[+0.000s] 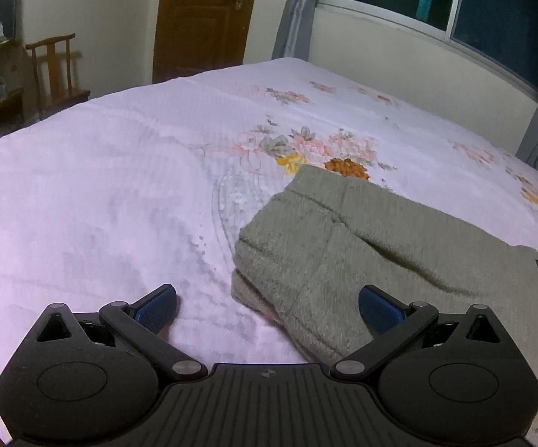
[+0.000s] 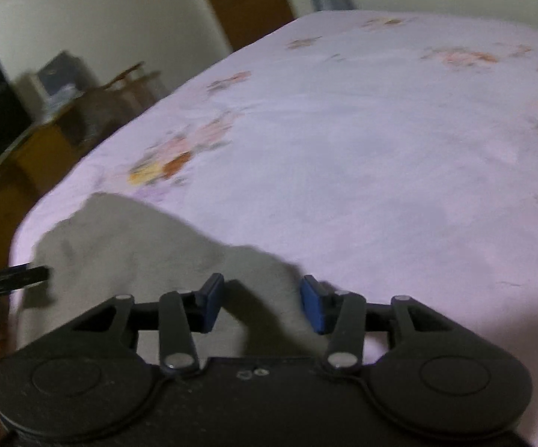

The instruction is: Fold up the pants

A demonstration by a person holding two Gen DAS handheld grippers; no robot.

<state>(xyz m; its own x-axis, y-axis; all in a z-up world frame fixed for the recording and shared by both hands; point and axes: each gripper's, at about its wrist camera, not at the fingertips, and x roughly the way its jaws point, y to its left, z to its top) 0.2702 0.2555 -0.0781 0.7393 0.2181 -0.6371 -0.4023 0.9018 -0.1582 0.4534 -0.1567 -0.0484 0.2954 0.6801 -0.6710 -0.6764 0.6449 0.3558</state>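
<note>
Two hand-held grippers hang over a bed (image 1: 101, 171) covered with a pale pink floral sheet, and neither holds anything. The left hand-held gripper (image 1: 267, 307) has its jaws spread wide; its blue pads (image 1: 157, 307) stand far apart, one above bare sheet and the other above the near part of the pants (image 1: 336, 246). The pants are grey-green and fuzzy, lying in a folded, layered bundle on the bed, with a thick doubled edge facing left in the left wrist view and the rest running off toward the right edge of that frame. Just past the far end of the bundle the sheet shows orange and yellow printed flowers (image 1: 347, 167).

In the right wrist view (blurred throughout) the right hand-held gripper (image 2: 261, 303) is also parted, though less widely, with its blue pads (image 2: 313, 307) on either side of a gap. The pants (image 2: 138, 246) lie beneath and to the left of it, near the rounded corner of the bed (image 2: 380, 167). A dark bar at the left edge of that frame (image 2: 12, 277) seems to belong to the other gripper.

Beyond the bed are a wooden door (image 1: 205, 18), a wooden chair (image 1: 58, 70), grey curtains (image 1: 298, 11) and a dark window (image 1: 473, 3).
</note>
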